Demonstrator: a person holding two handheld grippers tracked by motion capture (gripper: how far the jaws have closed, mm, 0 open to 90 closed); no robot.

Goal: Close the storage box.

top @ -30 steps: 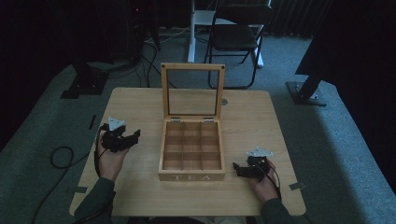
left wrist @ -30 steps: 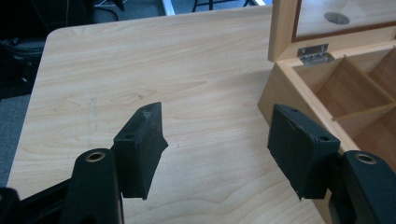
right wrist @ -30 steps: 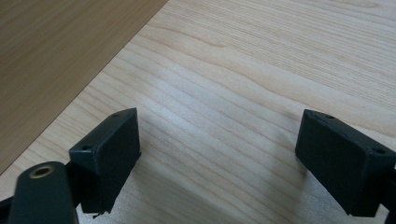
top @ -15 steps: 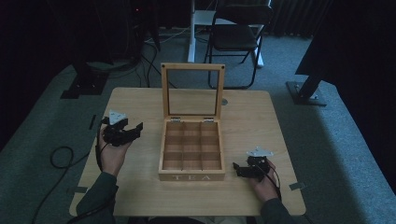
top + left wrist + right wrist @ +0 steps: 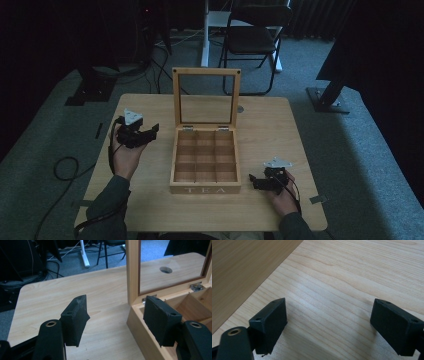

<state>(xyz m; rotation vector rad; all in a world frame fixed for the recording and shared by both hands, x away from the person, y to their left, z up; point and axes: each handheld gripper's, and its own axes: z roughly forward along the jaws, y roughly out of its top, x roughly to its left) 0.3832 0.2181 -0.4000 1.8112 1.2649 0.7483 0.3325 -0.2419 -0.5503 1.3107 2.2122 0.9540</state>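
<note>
A wooden tea box [image 5: 205,160] marked TEA stands mid-table, its glass-paned lid [image 5: 206,99] upright and its compartments bare. My left gripper [image 5: 150,132] is held above the table to the box's left, jaws wide open and pointing toward the box. In the left gripper view the left gripper [image 5: 117,315] has nothing between its jaws, and the box's left wall [image 5: 147,340] and lid frame [image 5: 132,270] lie just ahead. My right gripper [image 5: 255,183] rests low by the box's front right corner, open. The right gripper [image 5: 329,325] frames bare wood, with the box's side [image 5: 242,272] at the upper left.
The light wooden table [image 5: 280,135] has a round cable hole [image 5: 240,108] behind the lid. A folding chair [image 5: 255,40] and stand bases [image 5: 330,100] sit on the carpet beyond the far edge. Cables [image 5: 65,170] trail on the floor at left.
My left gripper has risen and moved farther from me along the box's left side, turning toward the box. The right gripper has stayed put.
</note>
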